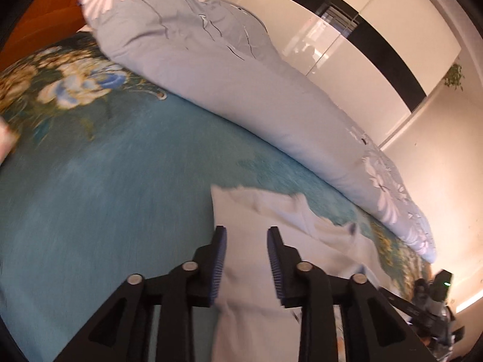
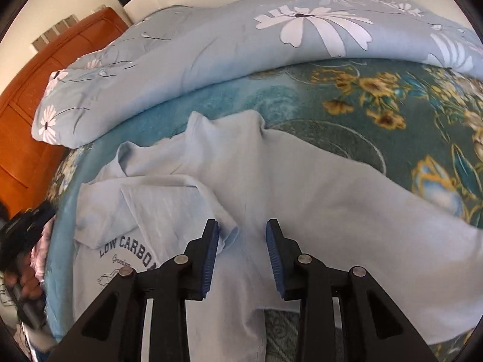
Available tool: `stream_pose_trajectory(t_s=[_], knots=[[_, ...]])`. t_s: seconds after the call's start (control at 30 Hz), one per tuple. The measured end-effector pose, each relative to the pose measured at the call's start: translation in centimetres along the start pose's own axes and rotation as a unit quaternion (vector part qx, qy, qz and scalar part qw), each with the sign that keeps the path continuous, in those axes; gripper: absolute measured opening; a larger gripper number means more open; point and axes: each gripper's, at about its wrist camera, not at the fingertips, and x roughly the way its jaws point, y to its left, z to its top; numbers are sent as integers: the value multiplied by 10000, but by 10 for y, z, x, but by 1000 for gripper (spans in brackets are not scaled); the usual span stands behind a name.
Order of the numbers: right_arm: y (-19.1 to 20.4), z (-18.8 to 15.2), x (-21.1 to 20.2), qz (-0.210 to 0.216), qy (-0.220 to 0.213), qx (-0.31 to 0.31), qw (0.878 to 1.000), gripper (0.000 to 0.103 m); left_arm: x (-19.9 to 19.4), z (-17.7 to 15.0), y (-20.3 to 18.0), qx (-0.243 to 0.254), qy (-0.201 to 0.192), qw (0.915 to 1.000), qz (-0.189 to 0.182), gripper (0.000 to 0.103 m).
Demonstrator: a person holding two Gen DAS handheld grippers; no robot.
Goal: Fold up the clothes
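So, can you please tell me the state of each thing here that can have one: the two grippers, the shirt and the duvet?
Left hand-held gripper: open, over pale cloth, gripping nothing.
Right hand-held gripper: open, over the T-shirt, gripping nothing.
T-shirt: partly folded, wrinkled, print partly covered.
Duvet: bunched along the far side of the bed.
Bedsheet: spread flat.

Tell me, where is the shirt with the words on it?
In the right wrist view, the pale blue T-shirt lies spread on the teal flowered bedspread, just ahead of the open right gripper, below the rolled grey-blue duvet.
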Motion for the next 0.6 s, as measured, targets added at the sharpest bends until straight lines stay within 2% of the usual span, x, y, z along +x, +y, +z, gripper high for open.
stream_pose_trajectory(t_s=[0.13, 0.2, 0.33, 0.43, 0.53, 0.6], knots=[[14, -1, -7, 71, -21, -30, 10000, 34, -21, -29, -10, 13, -172, 9995, 253, 46], [23, -3, -6, 58, 2, -156, 9999, 34, -22, -34, -5, 20, -226, 9995, 202, 48], [25, -6, 4, -152, 228, -176, 9995, 34, -4, -47, 6, 177, -266, 9971, -694, 48], [21, -8, 7, -153, 193, 6, 9997, 34, 10, -51, 6, 379, 2, 9966, -729, 48], [19, -7, 7, -139, 121, 196, 9996, 33, 13, -53, 6, 360, 15, 9954, -892, 48], [24, -3, 5, -257, 46, 218, 9994, 3, 14, -52, 9, 271, 37, 9951, -947, 48]])
